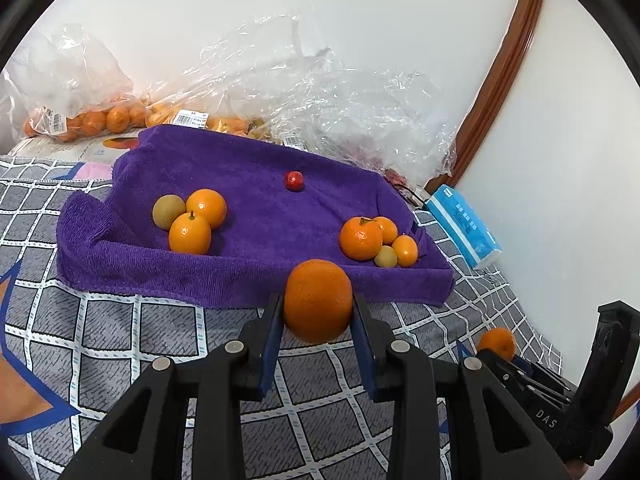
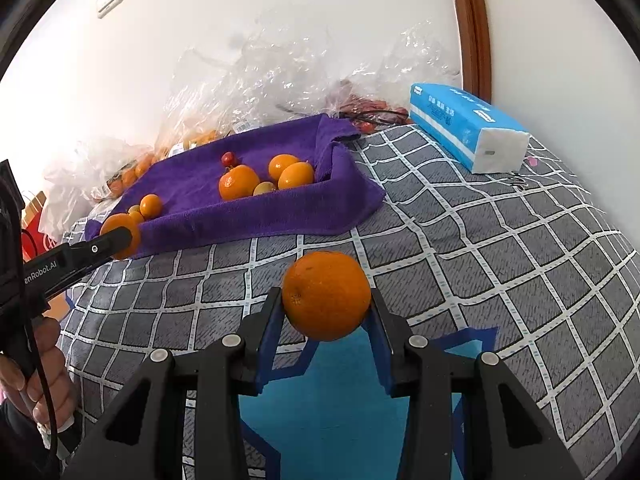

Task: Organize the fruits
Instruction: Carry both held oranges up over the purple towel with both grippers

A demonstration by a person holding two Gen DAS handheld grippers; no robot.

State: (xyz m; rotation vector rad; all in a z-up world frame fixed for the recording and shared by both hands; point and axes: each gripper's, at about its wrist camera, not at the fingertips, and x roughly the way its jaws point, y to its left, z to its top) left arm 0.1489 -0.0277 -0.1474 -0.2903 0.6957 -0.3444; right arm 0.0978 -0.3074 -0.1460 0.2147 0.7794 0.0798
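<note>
My left gripper (image 1: 317, 305) is shut on an orange (image 1: 318, 280), held just in front of a purple towel (image 1: 240, 276) folded like a tray. On the towel lie two clusters of oranges and small greenish fruits, one to the left (image 1: 190, 218) and one to the right (image 1: 376, 240), with a small red fruit (image 1: 294, 181) behind them. My right gripper (image 2: 326, 300) is shut on another orange (image 2: 326, 280) over the bedspread, short of the towel (image 2: 256, 216). In the right wrist view the left gripper (image 2: 120, 236) shows with its orange at the towel's near left edge.
Clear plastic bags (image 1: 320, 92) with more oranges lie behind the towel against the white wall. A blue tissue pack (image 2: 468, 132) lies right of the towel. A grey checked bedspread (image 2: 480, 260) covers the surface. A hand (image 2: 36, 372) holds the left gripper's handle.
</note>
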